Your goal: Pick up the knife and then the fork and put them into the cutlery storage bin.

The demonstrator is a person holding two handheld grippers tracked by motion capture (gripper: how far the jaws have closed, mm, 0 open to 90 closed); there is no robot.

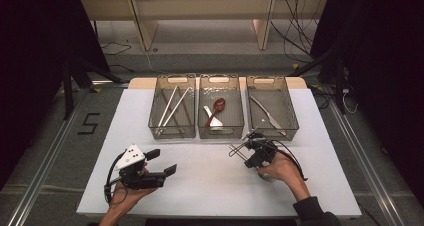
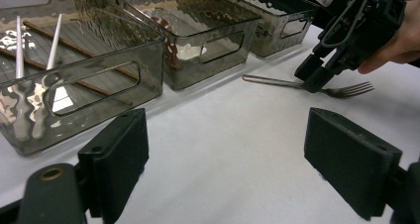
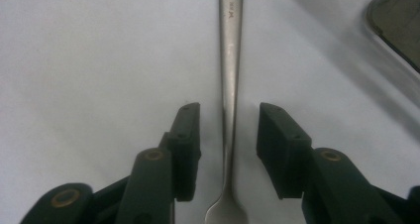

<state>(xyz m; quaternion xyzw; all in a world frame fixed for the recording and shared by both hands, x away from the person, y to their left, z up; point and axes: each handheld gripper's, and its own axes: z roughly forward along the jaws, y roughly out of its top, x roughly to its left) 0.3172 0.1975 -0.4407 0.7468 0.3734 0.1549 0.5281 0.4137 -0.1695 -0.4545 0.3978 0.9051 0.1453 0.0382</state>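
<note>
While the slim silver metal fork [image 3: 231, 75] lies flat on the white table sheet [image 1: 210, 181] just before the right-hand smoky plastic bin [image 1: 272, 106], the right gripper [image 3: 226, 135] straddles its handle, jaws narrowed but not yet pressing. The thin handle could slip or pivot if the pads close off-centre. That hand tilts steeply down; the left gripper [image 2: 225, 149] rests low, jaws wide and empty.

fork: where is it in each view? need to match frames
High view: fork lies on the white table, lower right of centre, under the right hand-held gripper.
Left gripper view: upper right, tines pointing right.
Right gripper view: handle runs up the centre between the jaws.
Shared landmark: rightmost bin.
</note>
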